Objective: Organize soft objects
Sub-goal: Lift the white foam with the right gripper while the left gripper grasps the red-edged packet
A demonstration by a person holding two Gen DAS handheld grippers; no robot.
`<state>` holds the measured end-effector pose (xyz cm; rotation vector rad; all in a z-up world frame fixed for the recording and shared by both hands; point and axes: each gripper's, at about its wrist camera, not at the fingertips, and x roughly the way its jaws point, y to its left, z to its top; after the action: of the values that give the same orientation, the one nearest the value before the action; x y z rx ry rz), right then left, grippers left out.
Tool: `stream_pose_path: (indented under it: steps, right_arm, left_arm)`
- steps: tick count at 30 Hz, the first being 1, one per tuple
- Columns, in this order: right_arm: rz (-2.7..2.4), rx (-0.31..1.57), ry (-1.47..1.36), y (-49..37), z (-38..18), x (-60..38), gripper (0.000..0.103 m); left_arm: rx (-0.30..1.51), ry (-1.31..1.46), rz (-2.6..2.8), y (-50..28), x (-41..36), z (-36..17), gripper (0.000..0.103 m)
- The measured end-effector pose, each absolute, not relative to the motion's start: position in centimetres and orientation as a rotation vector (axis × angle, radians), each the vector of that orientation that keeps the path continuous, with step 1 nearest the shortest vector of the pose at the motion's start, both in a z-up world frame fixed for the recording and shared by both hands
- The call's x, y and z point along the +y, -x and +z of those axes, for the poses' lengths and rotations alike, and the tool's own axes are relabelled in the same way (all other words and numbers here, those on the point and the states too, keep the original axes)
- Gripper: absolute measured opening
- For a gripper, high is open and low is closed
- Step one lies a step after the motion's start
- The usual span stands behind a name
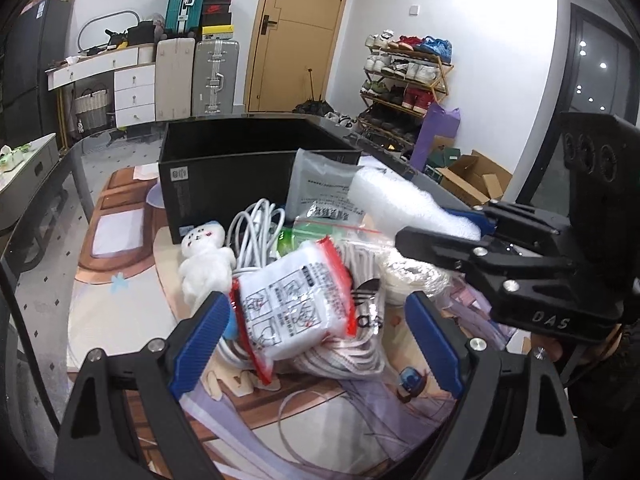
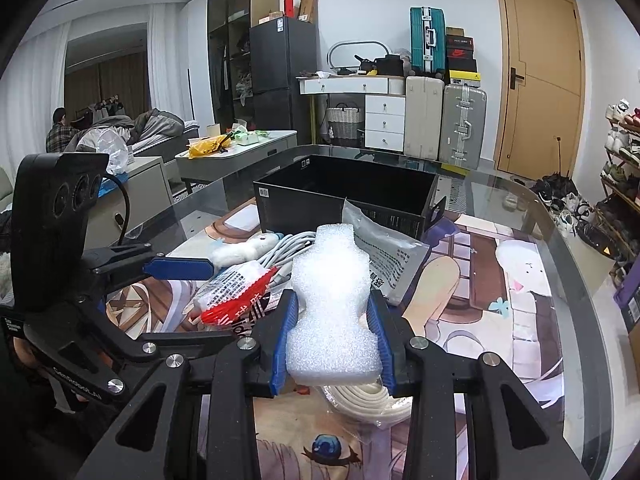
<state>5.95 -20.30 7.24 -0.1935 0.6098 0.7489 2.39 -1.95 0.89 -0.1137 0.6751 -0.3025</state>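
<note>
Right tool point(image 2: 332, 336): clamped on white foam block point(image 2: 330, 304), in front of open black cardboard box point(image 2: 344, 196). Left tool point(image 1: 316, 340): fingers apart, straddling red-edged white sachet point(image 1: 292, 304) before that box.

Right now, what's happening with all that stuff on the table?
A person is sorting soft things with two hand-held tongs. The right tongs are squeezing a white foam block, lifted above the pile. The left tongs are open around a white packet in a red-edged plastic bag, not pinching it. A small white plush toy, coiled white cables and a grey plastic pouch lie in the heap. The open black box behind looks empty as far as I can see.
</note>
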Motion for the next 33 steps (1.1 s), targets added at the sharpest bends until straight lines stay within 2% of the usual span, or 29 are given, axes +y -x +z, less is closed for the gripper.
stream_pose_path:
  steps: [12, 14, 16, 18, 33]
  right_arm:
    - [0.754, 0.612, 0.193, -6.1, 7.2, -20.2, 0.036]
    - [0.754, 0.609, 0.194, -6.1, 7.2, -20.3, 0.036]
    - [0.757, 0.607, 0.194, -6.0, 7.2, -20.2, 0.036]
    - [0.757, 0.606, 0.193, -6.0, 7.2, -20.2, 0.036]
    - [0.763, 0.576, 0.188, -5.3, 7.8, -20.2, 0.036]
  left_arm:
    - [0.708, 0.172, -0.321, -3.3, -1.8, 0.1, 0.089]
    - [0.705, 0.191, -0.313, -3.3, -1.5, 0.1, 0.084]
    - [0.708, 0.197, -0.288, -3.4, -1.1, 0.0, 0.063]
    - [0.721, 0.202, -0.255, -3.7, -0.8, -0.3, 0.051]
    - [0.656, 0.173, -0.219, -2.6, -0.6, 1.5, 0.047]
